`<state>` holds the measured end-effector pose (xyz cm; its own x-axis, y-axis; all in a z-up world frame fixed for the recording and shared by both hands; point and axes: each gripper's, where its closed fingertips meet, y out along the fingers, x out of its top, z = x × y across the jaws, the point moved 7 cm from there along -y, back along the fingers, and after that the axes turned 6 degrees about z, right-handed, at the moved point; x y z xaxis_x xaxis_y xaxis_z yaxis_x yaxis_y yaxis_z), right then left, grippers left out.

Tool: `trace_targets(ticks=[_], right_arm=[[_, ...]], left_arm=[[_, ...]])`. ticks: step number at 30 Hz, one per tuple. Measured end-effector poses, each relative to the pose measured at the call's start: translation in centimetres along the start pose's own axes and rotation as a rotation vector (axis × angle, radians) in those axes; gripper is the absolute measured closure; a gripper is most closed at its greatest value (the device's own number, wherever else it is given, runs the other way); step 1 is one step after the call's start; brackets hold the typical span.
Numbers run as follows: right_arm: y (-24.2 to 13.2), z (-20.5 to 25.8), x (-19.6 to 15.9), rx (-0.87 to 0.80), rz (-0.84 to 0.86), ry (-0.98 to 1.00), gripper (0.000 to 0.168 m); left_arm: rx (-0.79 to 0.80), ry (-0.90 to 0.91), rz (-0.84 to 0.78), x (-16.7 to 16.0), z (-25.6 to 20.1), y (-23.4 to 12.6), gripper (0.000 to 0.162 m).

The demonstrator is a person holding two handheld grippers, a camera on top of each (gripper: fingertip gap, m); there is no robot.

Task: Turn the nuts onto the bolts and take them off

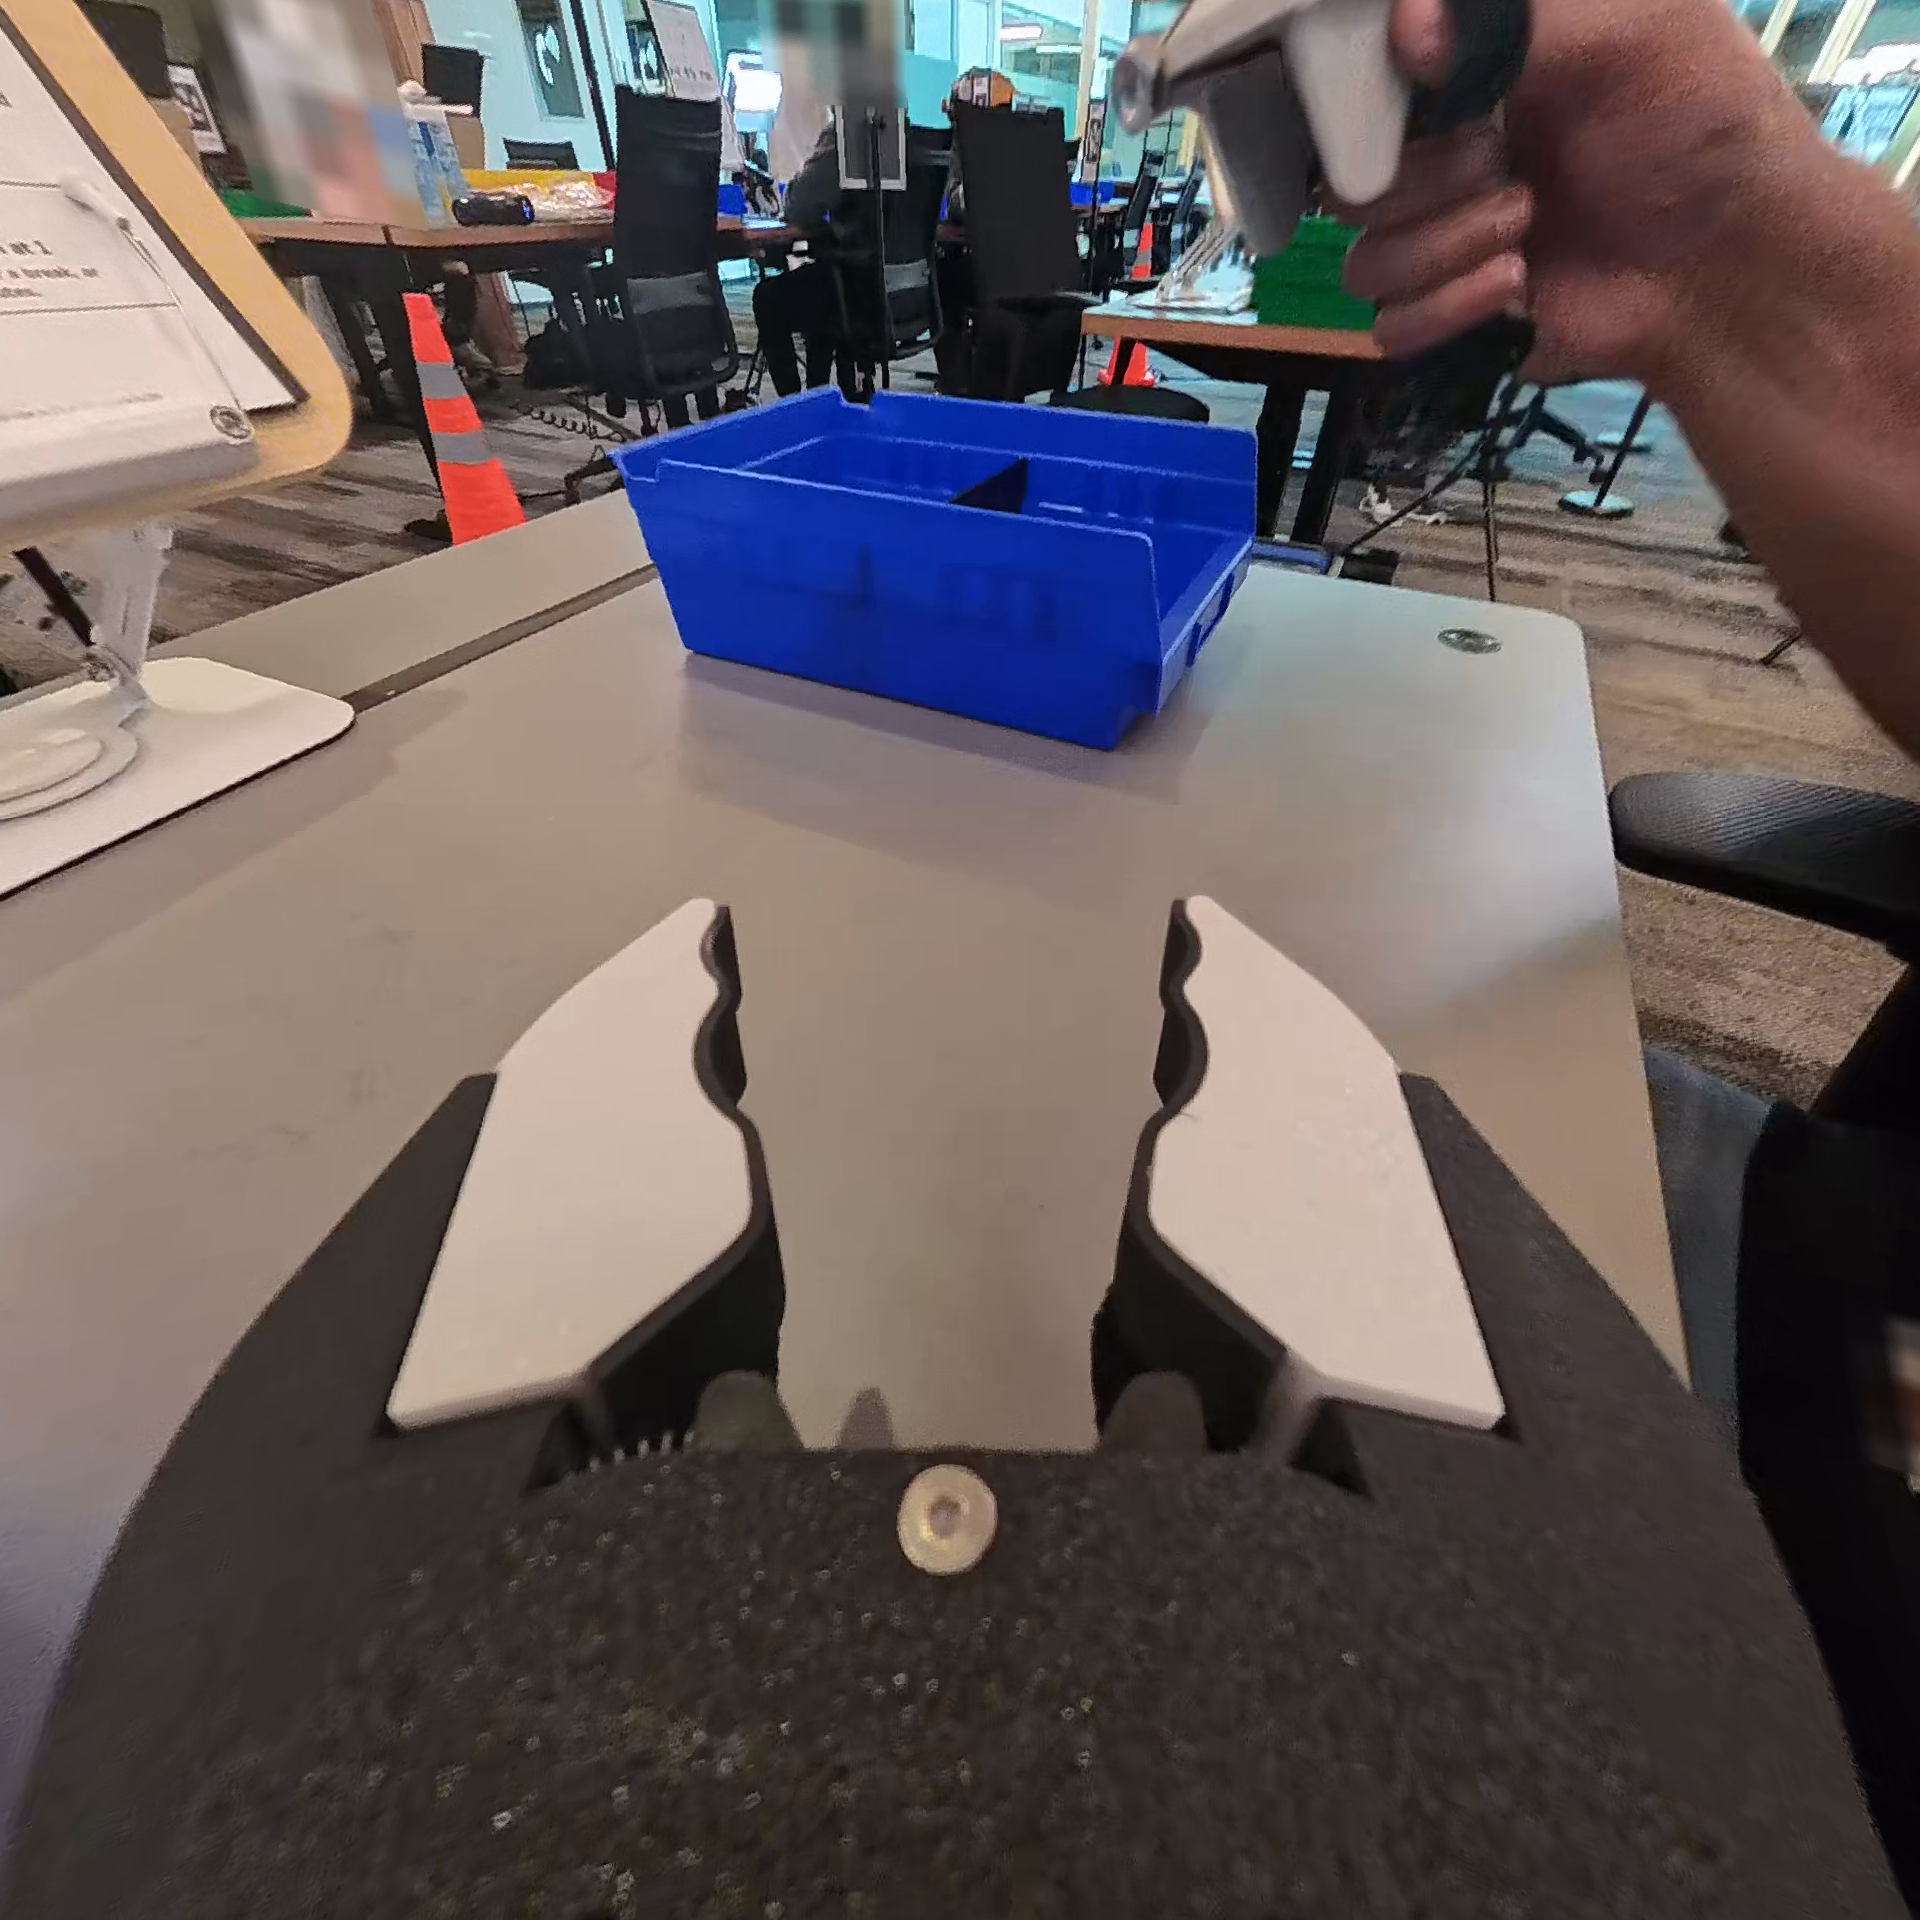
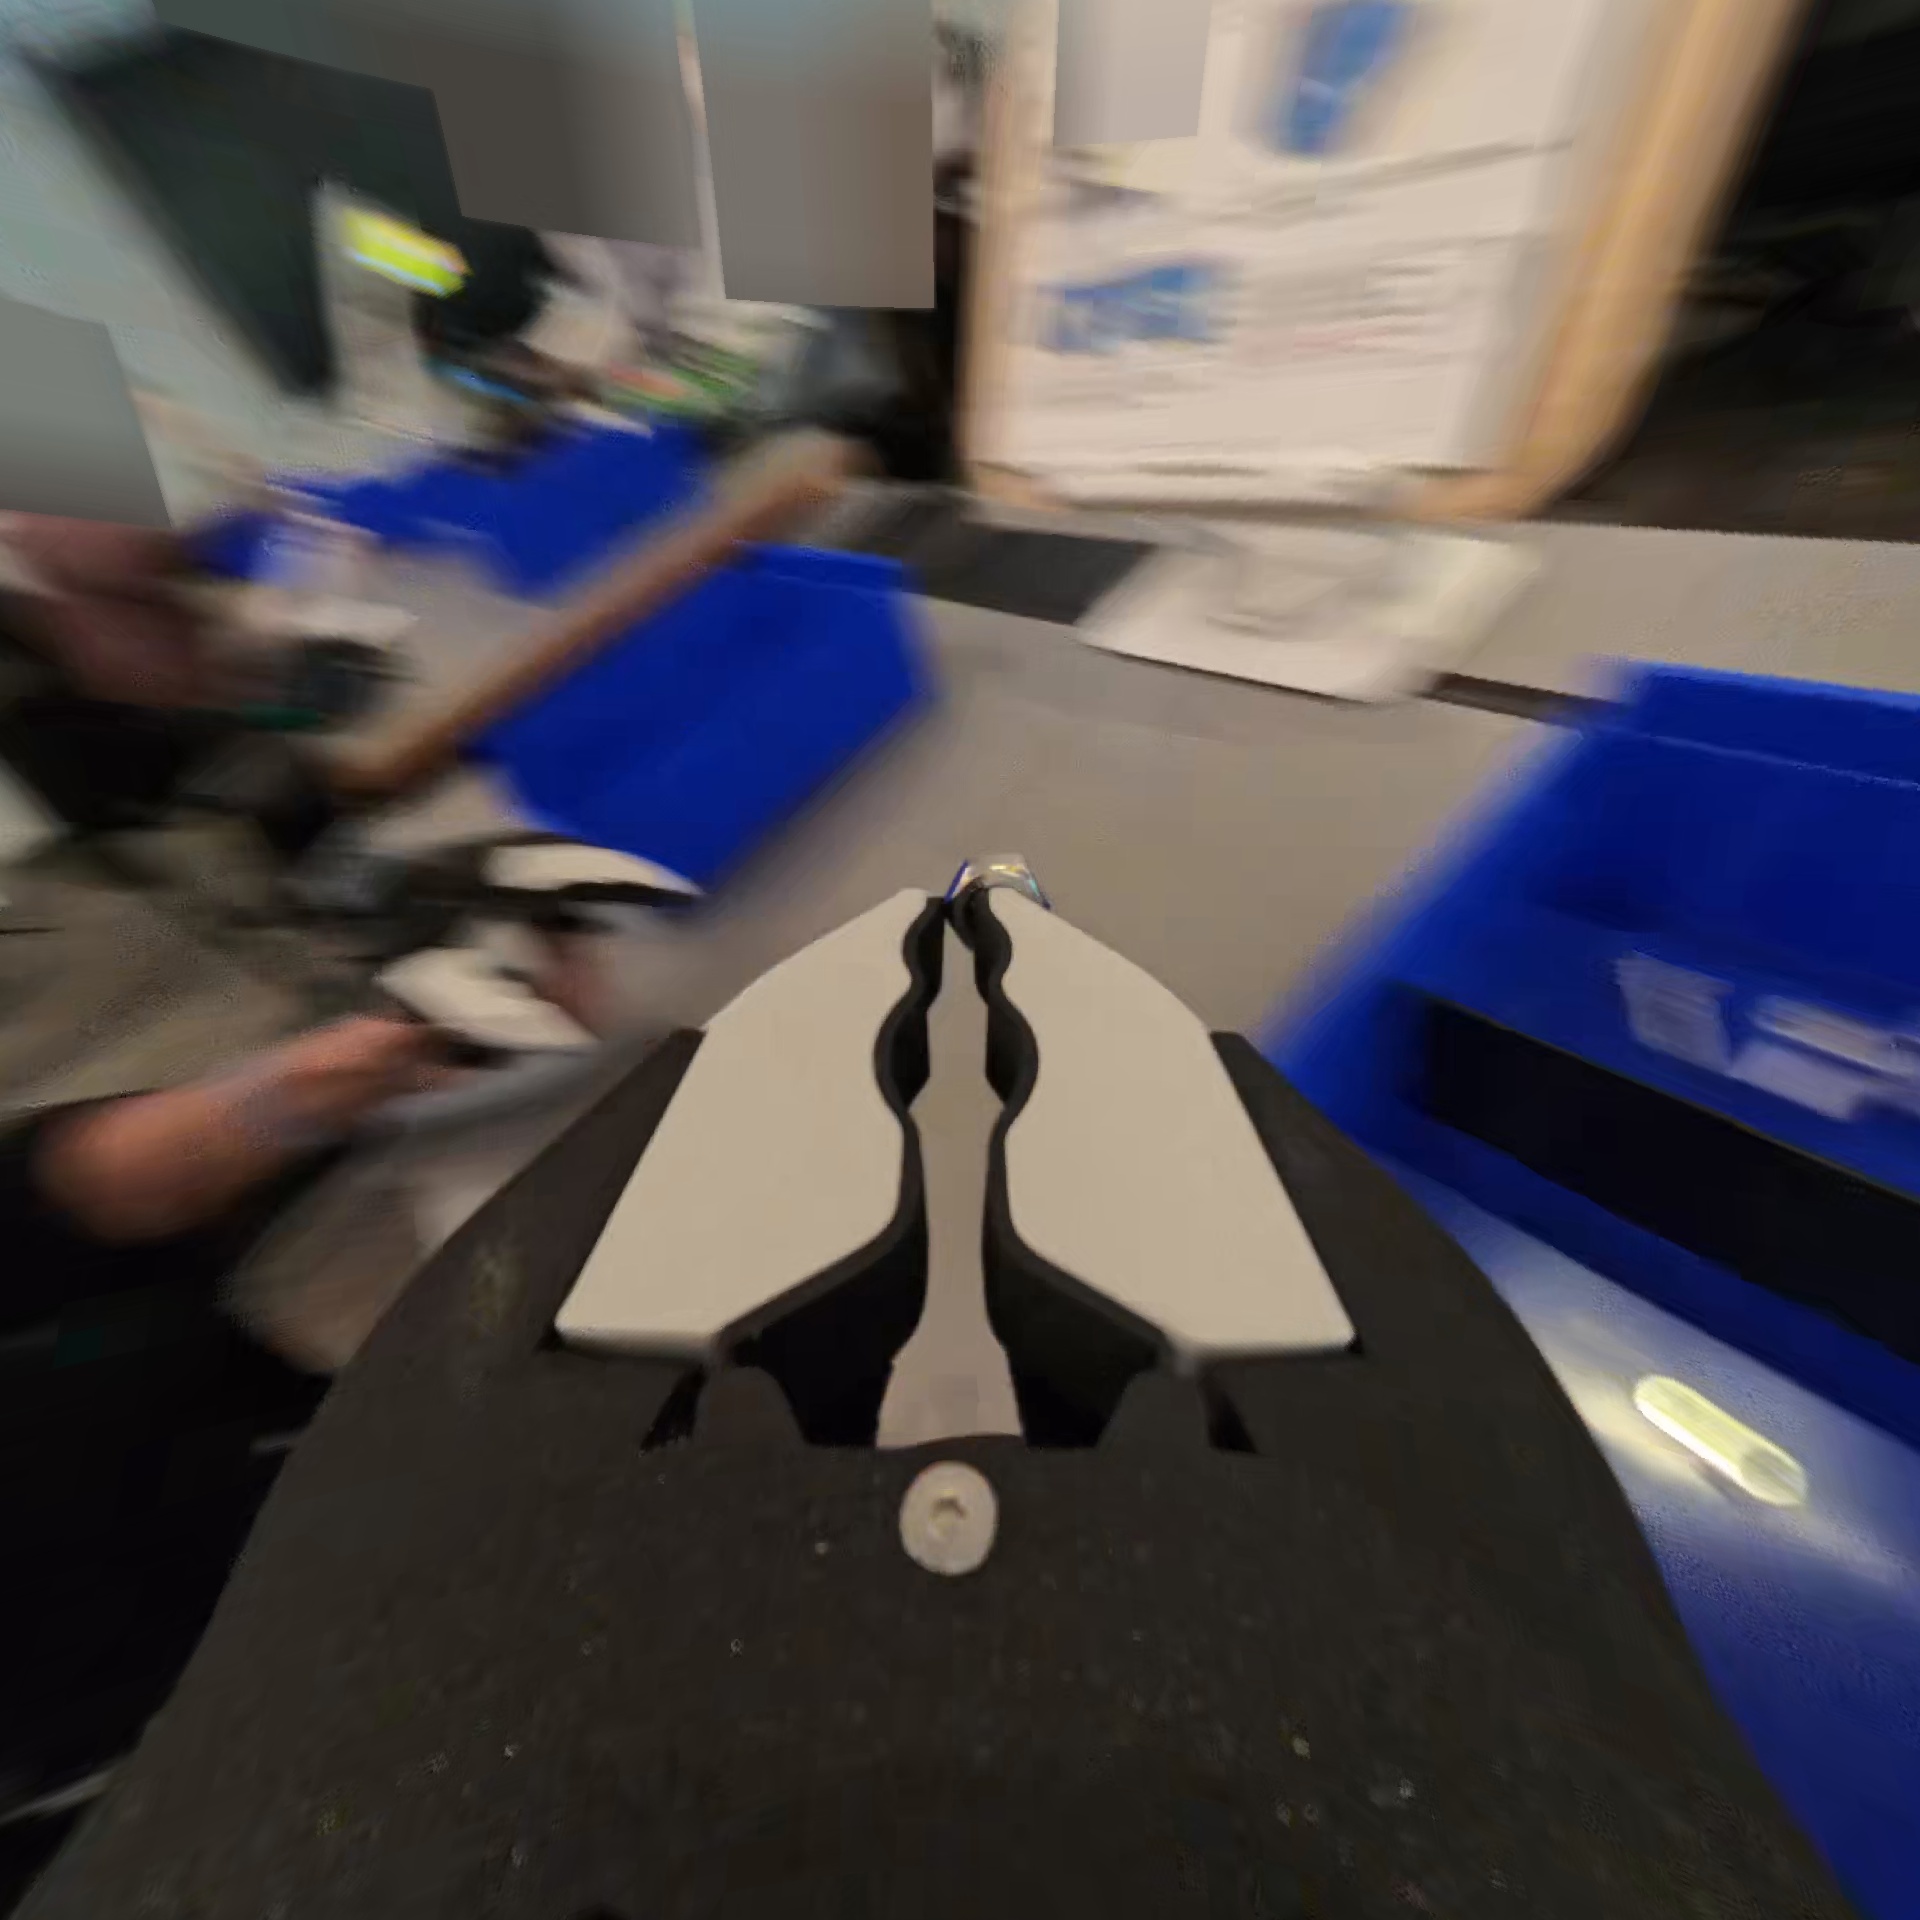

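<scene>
Jaws, left gripper [image 1: 951, 914]: spread wide, empty, above grey table [image 1: 935, 831]. Blue bin [image 1: 914, 592]: ahead on table, well apart. Jaws, right gripper [image 2: 961, 909]: clenched on small metal piece, likely nut [image 2: 1000, 875], at fingertips; held beside second bin [image 2: 1714, 935], view motion-blurred. Bolts: not discernible.

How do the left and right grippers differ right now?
The left gripper has its white-and-black fingers spread wide with nothing between them; the right gripper has its fingers nearly closed, pinching a small shiny metal piece at the tips. The left hovers over the bare grey tabletop, facing a blue plastic bin; the right's view is motion-blurred. Both share the same finger shape and black body.
</scene>
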<state>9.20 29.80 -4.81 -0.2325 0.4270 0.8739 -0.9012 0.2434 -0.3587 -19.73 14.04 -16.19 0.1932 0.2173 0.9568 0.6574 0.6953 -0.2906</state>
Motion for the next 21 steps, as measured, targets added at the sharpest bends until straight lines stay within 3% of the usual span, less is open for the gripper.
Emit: trace_targets(ticks=[2,4,8,14,21], right_arm=[[-2.4,-4.9,-1.3,-0.321,0.173,-0.002,0.163],[-2.5,-8.3,-3.8,-0.437,0.360,0.078,0.163],[0.8,-12.0,-7.7,-0.431,0.706,0.202,0.162],[3.7,-14.1,-9.4,-0.436,1.069,0.244,0.162],[4.6,-15.6,-10.9,-0.437,1.155,0.266,0.162]], left_arm=[[0.000,0.004,0.021,-0.3,-0.1,0.4,0.085],[-0.010,0.001,0.031,-0.4,-0.3,0.7,0.085],[-0.007,-0.008,0.045,-0.5,-0.2,0.9,0.085],[-0.028,-0.041,0.067,-0.5,-0.3,0.7,0.090],[-0.038,-0.047,0.077,-0.7,-0.3,0.8,0.090]])
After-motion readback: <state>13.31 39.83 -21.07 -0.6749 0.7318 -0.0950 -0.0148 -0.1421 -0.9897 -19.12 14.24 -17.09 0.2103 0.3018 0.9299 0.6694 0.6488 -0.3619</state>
